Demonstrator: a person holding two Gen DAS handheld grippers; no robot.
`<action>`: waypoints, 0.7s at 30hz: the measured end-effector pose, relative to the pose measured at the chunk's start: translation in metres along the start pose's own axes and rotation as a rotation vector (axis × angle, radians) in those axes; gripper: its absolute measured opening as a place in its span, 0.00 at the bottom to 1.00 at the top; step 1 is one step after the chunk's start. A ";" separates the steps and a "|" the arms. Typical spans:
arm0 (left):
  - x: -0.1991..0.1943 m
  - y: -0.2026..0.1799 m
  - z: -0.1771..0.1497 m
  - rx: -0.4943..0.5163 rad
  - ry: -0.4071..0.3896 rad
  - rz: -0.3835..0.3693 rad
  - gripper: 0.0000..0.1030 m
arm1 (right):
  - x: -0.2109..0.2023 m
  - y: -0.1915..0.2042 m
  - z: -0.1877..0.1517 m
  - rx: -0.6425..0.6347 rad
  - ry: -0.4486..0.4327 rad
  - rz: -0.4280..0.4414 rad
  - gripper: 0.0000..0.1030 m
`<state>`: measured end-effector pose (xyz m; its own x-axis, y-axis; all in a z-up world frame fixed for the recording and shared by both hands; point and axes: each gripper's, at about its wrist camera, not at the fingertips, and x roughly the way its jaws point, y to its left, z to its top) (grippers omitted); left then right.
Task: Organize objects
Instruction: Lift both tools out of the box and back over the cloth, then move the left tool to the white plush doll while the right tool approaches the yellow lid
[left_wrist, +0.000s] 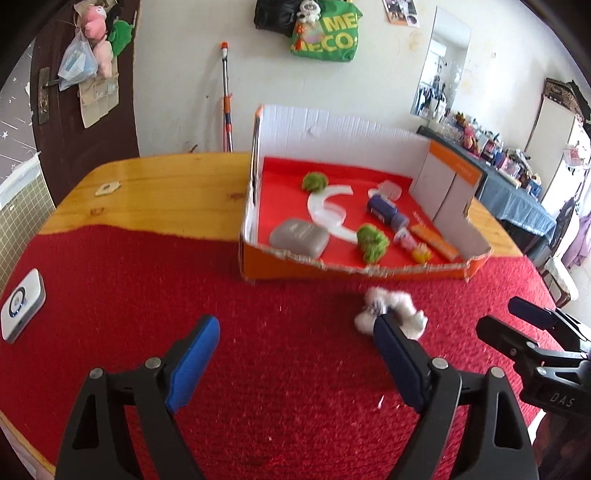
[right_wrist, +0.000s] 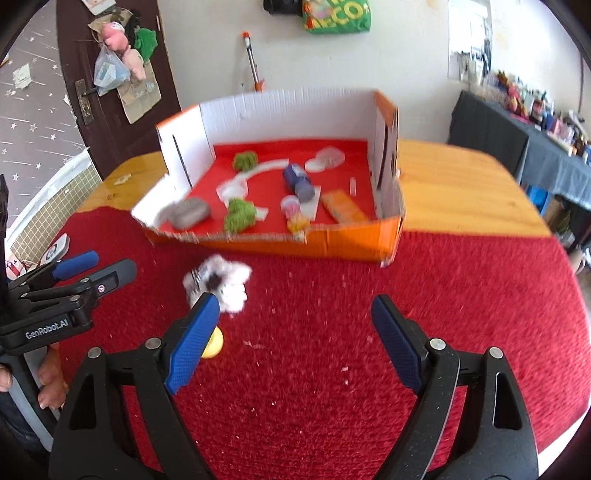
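Observation:
An orange cardboard box (left_wrist: 351, 271) (right_wrist: 347, 240) with a red floor stands on the red cloth. It holds two green pompoms (left_wrist: 372, 242), a grey case (left_wrist: 299, 236), a blue bottle (left_wrist: 386, 210), an orange bar (left_wrist: 436, 242) and small bits. A white fluffy toy (left_wrist: 406, 308) (right_wrist: 221, 280) lies on the cloth in front of the box. A yellow ball (right_wrist: 214, 345) lies partly hidden behind my right gripper's left finger. My left gripper (left_wrist: 297, 334) is open and empty, just left of the toy. My right gripper (right_wrist: 293, 314) is open and empty, right of the toy.
A white device (left_wrist: 22, 304) lies at the cloth's left edge. A small white tag (left_wrist: 107, 188) lies on the bare wooden table (left_wrist: 155, 192). A mop handle (left_wrist: 227, 110) leans on the back wall. A cluttered side table (left_wrist: 517, 184) stands at the right.

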<state>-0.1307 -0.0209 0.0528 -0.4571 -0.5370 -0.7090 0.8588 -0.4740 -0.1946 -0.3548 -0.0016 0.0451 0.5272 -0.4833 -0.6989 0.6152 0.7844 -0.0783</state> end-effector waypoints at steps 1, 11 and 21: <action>0.003 0.000 -0.002 0.003 0.006 0.003 0.85 | 0.004 -0.001 -0.003 0.003 0.010 0.004 0.82; 0.023 0.004 -0.015 -0.005 0.078 0.018 0.85 | 0.019 -0.002 -0.010 0.000 0.051 0.020 0.82; 0.019 0.007 -0.014 0.006 0.070 0.037 0.87 | 0.029 0.017 -0.016 -0.049 0.091 0.080 0.82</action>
<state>-0.1304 -0.0242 0.0284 -0.4074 -0.5041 -0.7615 0.8733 -0.4590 -0.1633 -0.3384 0.0040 0.0126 0.5168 -0.3823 -0.7660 0.5424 0.8385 -0.0525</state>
